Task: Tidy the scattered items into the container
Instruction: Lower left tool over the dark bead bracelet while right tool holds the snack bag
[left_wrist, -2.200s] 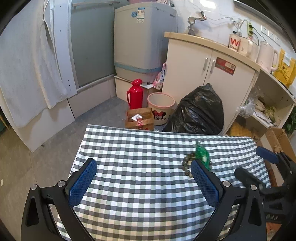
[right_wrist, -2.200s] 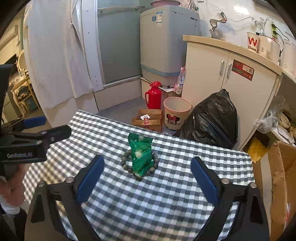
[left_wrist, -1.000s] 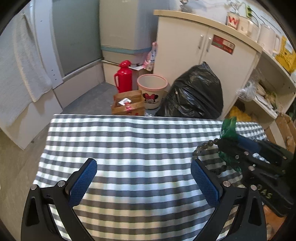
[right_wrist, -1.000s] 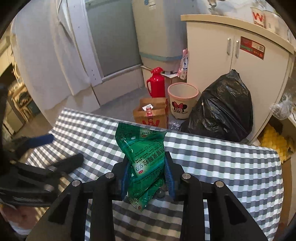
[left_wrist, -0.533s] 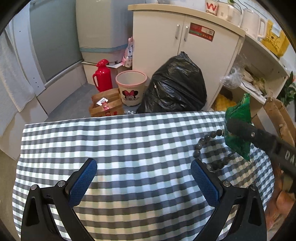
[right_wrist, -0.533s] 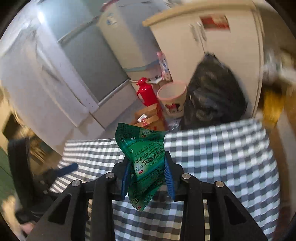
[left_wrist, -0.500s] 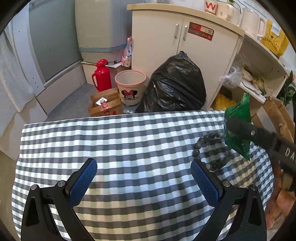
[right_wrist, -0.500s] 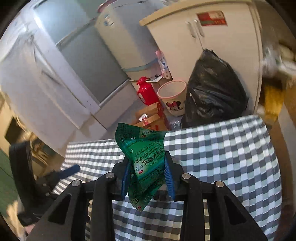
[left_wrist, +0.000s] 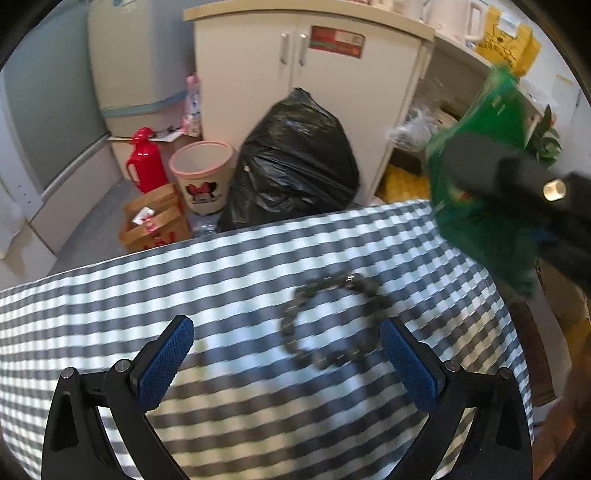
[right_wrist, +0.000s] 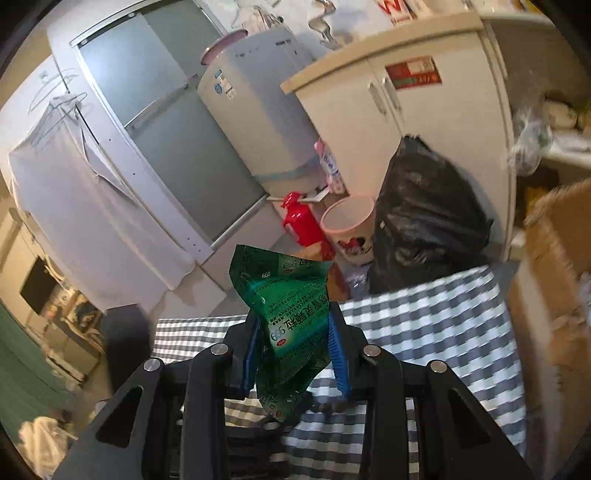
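My right gripper (right_wrist: 295, 347) is shut on a green foil packet (right_wrist: 291, 314) and holds it in the air above the checked table (right_wrist: 424, 332). In the left wrist view the same packet (left_wrist: 480, 177) hangs blurred at the upper right, over the table's right edge, clamped by the right gripper (left_wrist: 491, 173). A dark bead bracelet (left_wrist: 332, 321) lies flat on the checked cloth (left_wrist: 184, 295), just ahead of my left gripper (left_wrist: 288, 362), which is open with nothing between its blue pads (left_wrist: 164, 362). A brown cardboard box (right_wrist: 554, 266) stands off the table's right side.
Beyond the table's far edge are a black rubbish bag (left_wrist: 295, 166), a pink-rimmed bin (left_wrist: 201, 177), a red flask (left_wrist: 142, 158), a small cardboard carton (left_wrist: 155, 221) and a white cabinet (left_wrist: 306, 74). A grey washing machine (right_wrist: 258, 110) stands at the back.
The right gripper closed on the green packet and lifted it off the bracelet, carrying it up and to the right. The left gripper swung right, so the bracelet now lies ahead of it.
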